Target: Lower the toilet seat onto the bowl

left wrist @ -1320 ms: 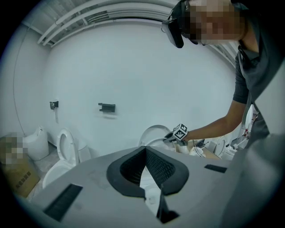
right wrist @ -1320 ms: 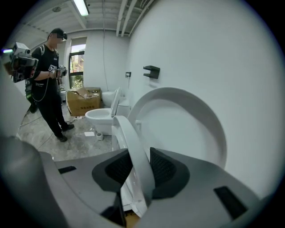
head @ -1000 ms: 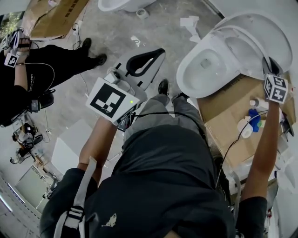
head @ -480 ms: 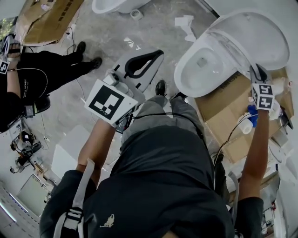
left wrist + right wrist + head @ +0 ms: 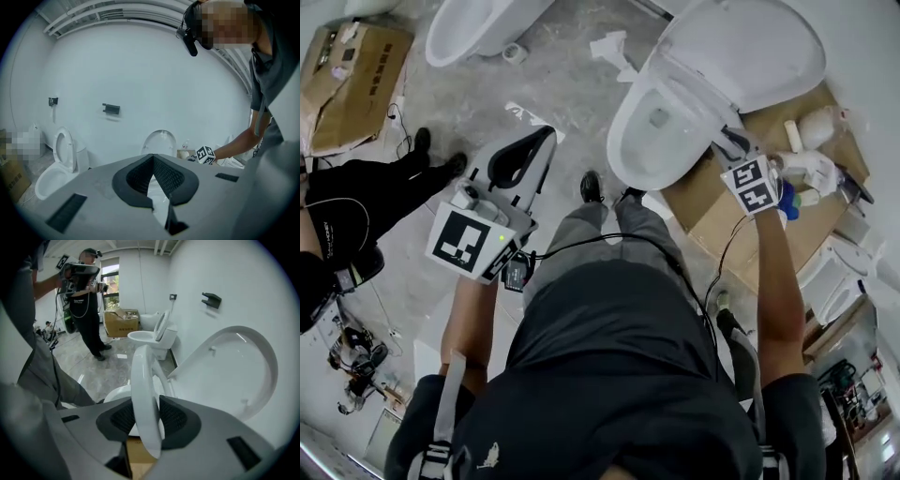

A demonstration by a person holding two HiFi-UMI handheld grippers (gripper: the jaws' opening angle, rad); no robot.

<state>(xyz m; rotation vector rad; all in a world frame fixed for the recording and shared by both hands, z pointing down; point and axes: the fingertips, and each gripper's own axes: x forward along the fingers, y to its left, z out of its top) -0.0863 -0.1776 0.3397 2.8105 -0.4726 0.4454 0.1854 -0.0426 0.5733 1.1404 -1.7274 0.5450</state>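
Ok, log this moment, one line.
right tongs gripping toilet seat rim, jaws just opened wider; left tongs shut, empty; seat not yet down

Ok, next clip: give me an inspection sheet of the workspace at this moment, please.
Surface: grey concrete floor, paper scraps on it.
Job's things: toilet seat stands partly lowered, clear of the raised lid, not yet on the bowl.
Clutter: flattened cardboard beside the toilet; cardboard box far left.
Grippers: right gripper, jaws have just been opening, seat rim between them, pads on both faces; left gripper shut, empty, away from the toilet.
Cables: black cable across the wearer's front.
Surroundings: second toilet, another person standing, white wall.
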